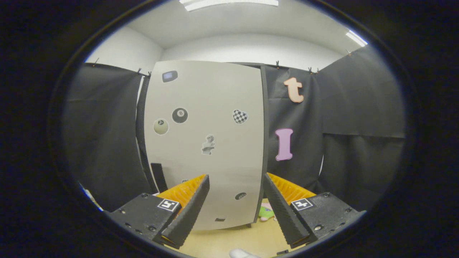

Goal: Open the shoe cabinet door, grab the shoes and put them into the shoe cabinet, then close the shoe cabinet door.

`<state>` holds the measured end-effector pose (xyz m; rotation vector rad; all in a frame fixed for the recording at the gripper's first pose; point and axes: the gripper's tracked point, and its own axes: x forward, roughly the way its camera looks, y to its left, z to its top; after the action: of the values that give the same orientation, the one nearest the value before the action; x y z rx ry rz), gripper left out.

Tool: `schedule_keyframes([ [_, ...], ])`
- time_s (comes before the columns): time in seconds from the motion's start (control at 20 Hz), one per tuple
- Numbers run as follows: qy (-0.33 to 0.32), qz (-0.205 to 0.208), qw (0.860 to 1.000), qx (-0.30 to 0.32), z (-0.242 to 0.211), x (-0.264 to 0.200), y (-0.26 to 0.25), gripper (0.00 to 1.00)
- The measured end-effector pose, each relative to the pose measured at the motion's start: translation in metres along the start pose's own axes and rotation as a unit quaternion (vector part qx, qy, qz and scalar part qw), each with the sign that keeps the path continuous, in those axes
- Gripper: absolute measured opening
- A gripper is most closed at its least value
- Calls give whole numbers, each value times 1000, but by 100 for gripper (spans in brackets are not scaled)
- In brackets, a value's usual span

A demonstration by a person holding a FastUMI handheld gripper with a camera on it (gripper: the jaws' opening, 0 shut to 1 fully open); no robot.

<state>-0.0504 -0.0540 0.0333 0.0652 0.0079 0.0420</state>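
One pale shoe cabinet door (pixel 204 143) is standing shut straight ahead of the tongs (pixel 236 193), rising upright from the light wooden floor (pixel 229 240) and carrying several stickers: an eight-ball sticker (pixel 179 115), a cream ball sticker (pixel 161 126), a checkered heart sticker (pixel 240 116) and a small bust sticker (pixel 208 144). The tongs are hanging spread wide with nothing between them, their black ribbed fingers (pixel 192 206) framing the door's lower part without touching it. A small green-and-pink object (pixel 266 212) is lying on the floor just beside the cabinet's lower right corner, partly hidden by the right finger; what it is cannot be told. Black cloth (pixel 358 125) is hanging on both sides.
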Motion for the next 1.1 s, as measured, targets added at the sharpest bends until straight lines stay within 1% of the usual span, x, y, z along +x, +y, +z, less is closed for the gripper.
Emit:
schedule_keyframes([
  [0.05, 0, 1, 1000, 0, 4, -1, -1, 99],
  [0.2, 4, -14, 1000, 7, 10, -5, -12, 98],
  [0.55, -7, -13, 1000, 7, 23, -9, -11, 99],
  [1.1, -5, -10, 1000, 8, 23, -12, -7, 99],
])
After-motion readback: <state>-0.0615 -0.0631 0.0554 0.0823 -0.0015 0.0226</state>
